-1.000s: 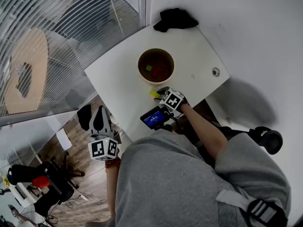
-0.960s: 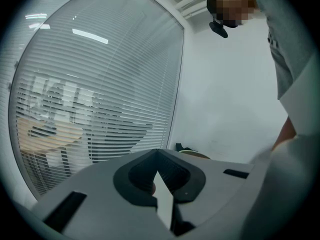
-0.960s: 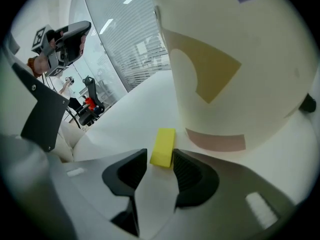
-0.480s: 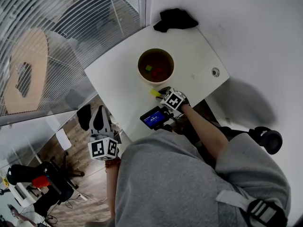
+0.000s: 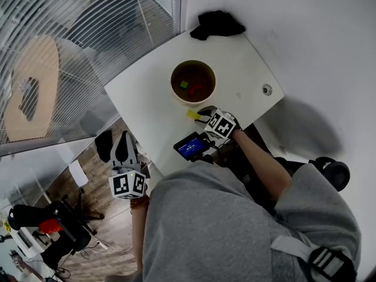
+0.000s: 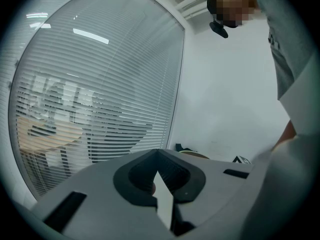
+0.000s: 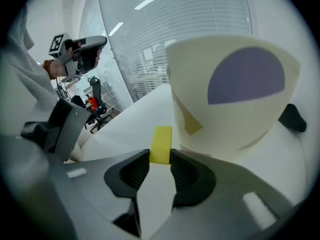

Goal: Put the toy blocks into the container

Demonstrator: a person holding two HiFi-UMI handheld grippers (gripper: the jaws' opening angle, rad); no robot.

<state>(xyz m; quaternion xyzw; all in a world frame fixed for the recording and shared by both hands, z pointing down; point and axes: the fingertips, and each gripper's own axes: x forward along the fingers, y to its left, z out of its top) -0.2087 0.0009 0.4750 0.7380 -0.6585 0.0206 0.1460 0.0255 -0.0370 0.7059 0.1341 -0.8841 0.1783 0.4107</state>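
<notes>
- White bench (image 5: 147, 93): container (image 5: 174, 90) mid-bench.
- Block (image 7: 161, 143): yellow, likely light, stiff, slick; at container's 6 o'clock.
- Right claw (image 7: 160, 160): just closed on block's flat sides, best hold.
- Left claw (image 6: 159, 156): closed, empty.

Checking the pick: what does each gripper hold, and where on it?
The right gripper, its jaws just closed, pinches the yellow block by its near end. The left gripper is shut, empty.

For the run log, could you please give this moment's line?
right gripper: jaws just closed on yellow block; beside container; left gripper: closed, empty
</notes>
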